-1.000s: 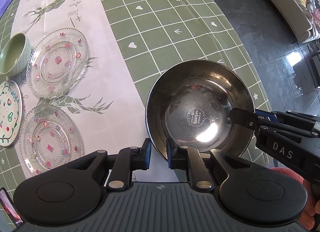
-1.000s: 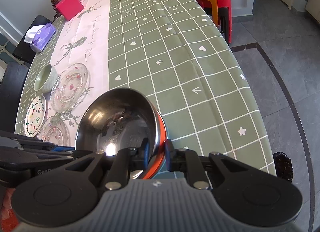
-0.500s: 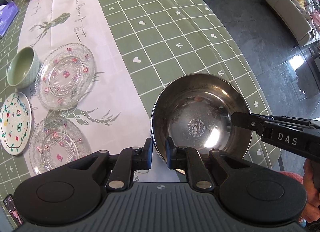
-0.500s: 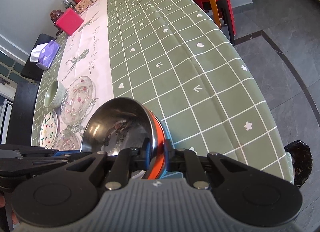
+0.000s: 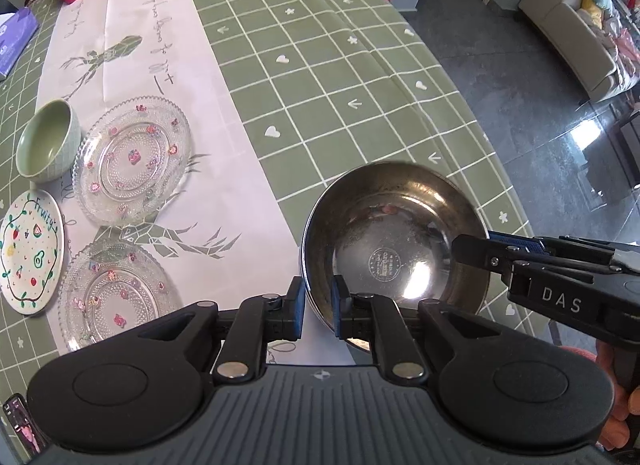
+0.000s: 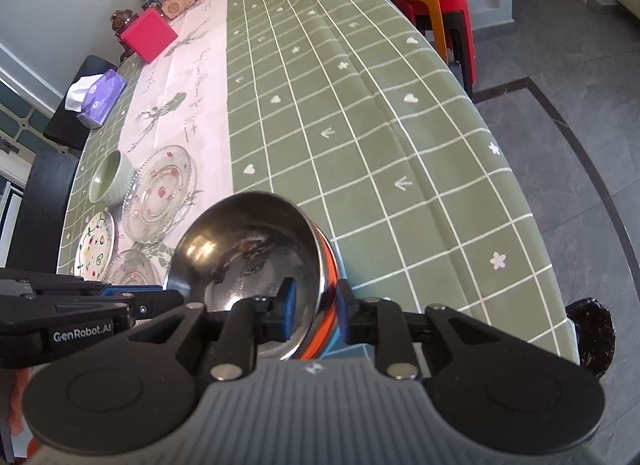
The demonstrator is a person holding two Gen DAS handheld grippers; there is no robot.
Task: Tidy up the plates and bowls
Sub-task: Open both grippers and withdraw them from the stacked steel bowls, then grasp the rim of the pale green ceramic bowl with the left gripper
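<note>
Both grippers are clamping the steel bowl (image 5: 394, 241) by its rim near the tabletop's (image 5: 320, 77) right edge: the left gripper (image 5: 318, 307) on the near-left rim, the right gripper (image 6: 316, 307) on the right rim. Two glass plates (image 5: 134, 159), a green bowl (image 5: 48, 145) and a painted plate (image 5: 30, 251) are lying toward the left edge.

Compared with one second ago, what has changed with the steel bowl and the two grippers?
The steel bowl, clamped at its rim by both the left gripper and the right gripper, has been lifted higher above the table; both views now show more of the table. Neither grip changed. The green bowl, the glass plates and the fruit plate stayed in place.
</note>
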